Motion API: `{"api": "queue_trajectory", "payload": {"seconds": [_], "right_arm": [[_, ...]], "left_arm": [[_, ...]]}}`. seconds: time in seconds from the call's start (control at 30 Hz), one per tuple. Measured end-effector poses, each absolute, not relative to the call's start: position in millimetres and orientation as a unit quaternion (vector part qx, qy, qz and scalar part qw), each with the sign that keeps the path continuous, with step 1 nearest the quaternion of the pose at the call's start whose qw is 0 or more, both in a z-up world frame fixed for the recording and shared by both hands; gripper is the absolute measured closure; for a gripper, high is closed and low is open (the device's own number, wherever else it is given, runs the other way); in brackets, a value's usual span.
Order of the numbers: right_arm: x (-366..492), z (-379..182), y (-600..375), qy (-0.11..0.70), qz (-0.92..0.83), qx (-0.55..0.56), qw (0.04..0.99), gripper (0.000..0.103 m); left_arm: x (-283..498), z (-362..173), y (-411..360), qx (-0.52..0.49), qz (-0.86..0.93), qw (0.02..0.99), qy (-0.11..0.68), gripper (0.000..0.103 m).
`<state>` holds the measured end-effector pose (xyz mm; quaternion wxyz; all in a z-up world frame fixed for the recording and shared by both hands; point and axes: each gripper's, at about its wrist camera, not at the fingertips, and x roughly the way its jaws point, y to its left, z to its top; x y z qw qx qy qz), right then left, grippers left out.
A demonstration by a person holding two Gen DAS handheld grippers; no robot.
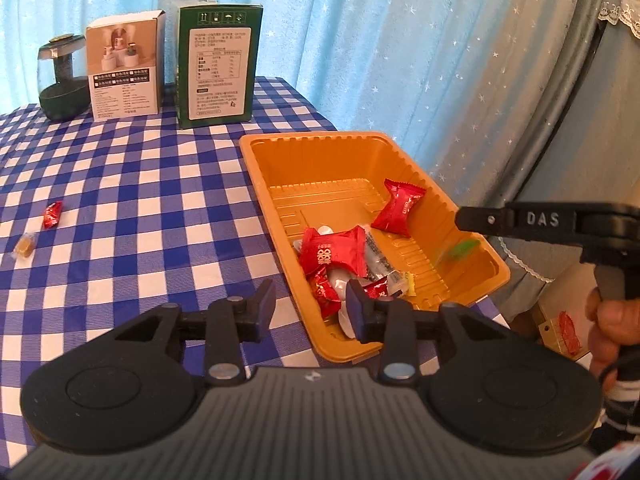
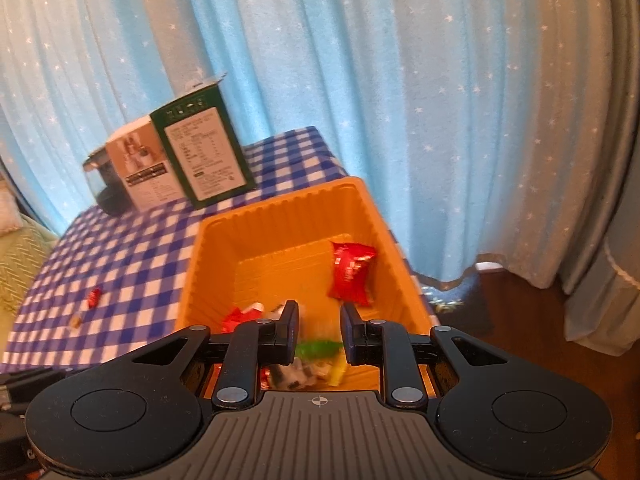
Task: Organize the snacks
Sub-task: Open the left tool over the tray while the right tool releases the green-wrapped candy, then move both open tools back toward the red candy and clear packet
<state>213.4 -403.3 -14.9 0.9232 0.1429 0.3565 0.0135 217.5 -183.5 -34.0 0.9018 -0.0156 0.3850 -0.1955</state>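
Observation:
An orange plastic tray [image 1: 472, 280] sits at the table's right edge and holds several wrapped snacks, among them a red packet [image 1: 398, 208] and a larger red packet [image 1: 334, 254]. A blurred green candy [image 1: 460, 249] is in the air just above the tray floor, below my right gripper [image 1: 460, 218]. In the right wrist view my right gripper [image 2: 319, 330] is open over the tray [image 2: 208, 248], with the green candy [image 2: 318, 347] blurred between and below its fingers. My left gripper [image 1: 310, 306] is open and empty over the tray's near left rim. A small red candy [image 1: 53, 214] and a brown candy [image 1: 24, 246] lie on the tablecloth at the left.
A green box [image 1: 218, 66], a white box [image 1: 124, 66] and a dark glass jar [image 1: 62, 80] stand at the back of the blue checked table [image 1: 140, 208]. A blue starred curtain [image 1: 400, 40] hangs behind. The table edge runs just right of the tray.

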Motion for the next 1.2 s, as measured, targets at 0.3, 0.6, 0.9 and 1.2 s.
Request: {"api": "queue_trajectory", "payload": {"seconds": [0.3, 0.6, 0.9, 1.2], "right_arm": [[197.8, -0.4, -411.7, 0.341, -0.006, 0.174, 0.924, 0.078], [155.0, 14.9, -392.1, 0.341, -0.004, 0.172, 0.924, 0.065], [117.0, 16.4, -350.2, 0.356, 0.02, 0.163, 0.92, 0.046], [97.4, 13.5, -300.1, 0.372, 0.058, 0.144, 0.915, 0.038]], "left_arm": [[196.0, -28.0, -166.5, -0.015, -0.189, 0.905, 0.381, 0.057], [168.7, -12.6, -143.6, -0.022, -0.176, 0.911, 0.371, 0.052], [142.1, 4.1, -105.5, -0.034, -0.153, 0.921, 0.356, 0.039], [124.0, 10.6, -61.1, -0.037, -0.112, 0.928, 0.355, 0.029]]}}
